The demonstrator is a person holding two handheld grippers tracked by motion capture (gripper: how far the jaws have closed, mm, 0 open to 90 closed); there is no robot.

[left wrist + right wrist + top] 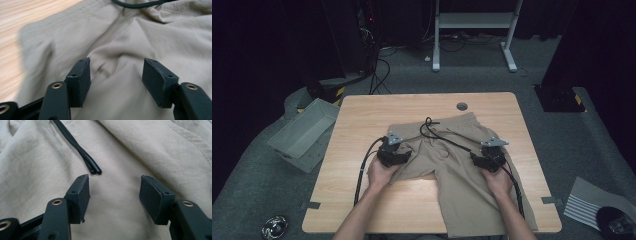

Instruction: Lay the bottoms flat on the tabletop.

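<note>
A pair of beige shorts (pixel 452 170) lies on the wooden table (pixel 362 200), waistband toward the far side, one leg reaching the near edge. Its black drawstring (pixel 447 140) snakes across the front. My left gripper (pixel 397 151) rests over the left part of the shorts, jaws open; in the left gripper view (pixel 116 75) wrinkled beige cloth (pixel 120 50) lies under the gap and nothing is pinched. My right gripper (pixel 489 156) is over the right side, also open (pixel 113 195), with the drawstring's two ends (pixel 96 171) just beyond its left pad.
A grey plastic bin (pixel 304 132) sits on the floor off the table's left edge. A round cable hole (pixel 462 106) is near the table's far edge. A white desk frame (pixel 474 30) stands behind. Striped material (pixel 589 202) lies on the floor at right.
</note>
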